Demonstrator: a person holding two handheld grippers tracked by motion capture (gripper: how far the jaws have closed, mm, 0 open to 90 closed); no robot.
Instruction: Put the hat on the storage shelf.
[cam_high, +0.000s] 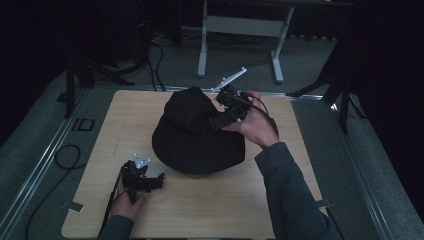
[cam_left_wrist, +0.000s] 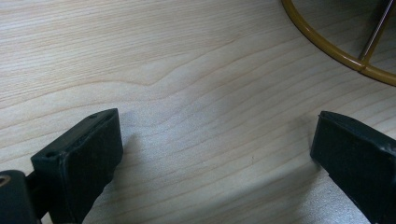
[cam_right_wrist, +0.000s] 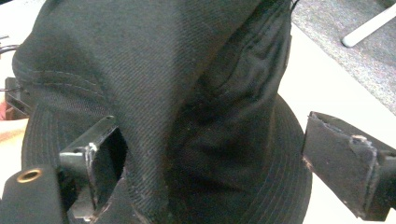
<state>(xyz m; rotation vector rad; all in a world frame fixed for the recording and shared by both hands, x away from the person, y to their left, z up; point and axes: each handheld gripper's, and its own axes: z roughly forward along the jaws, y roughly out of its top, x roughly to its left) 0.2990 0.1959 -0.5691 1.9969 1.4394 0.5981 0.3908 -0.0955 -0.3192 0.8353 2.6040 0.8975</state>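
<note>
We judge the work unfinished: the black fabric bucket hat (cam_high: 197, 132) sits mid pale wooden tabletop (cam_high: 100, 145), right gripper (cam_high: 220, 117) fingers released around its crown, left gripper (cam_high: 152, 182) released, idle.

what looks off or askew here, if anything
The black bucket hat sits lopsided: its crown is caved in and leans toward the table's far side, with a deep crease down the fabric in the right gripper view. The right gripper, open, is at the crown. The left gripper is open over bare wood.
</note>
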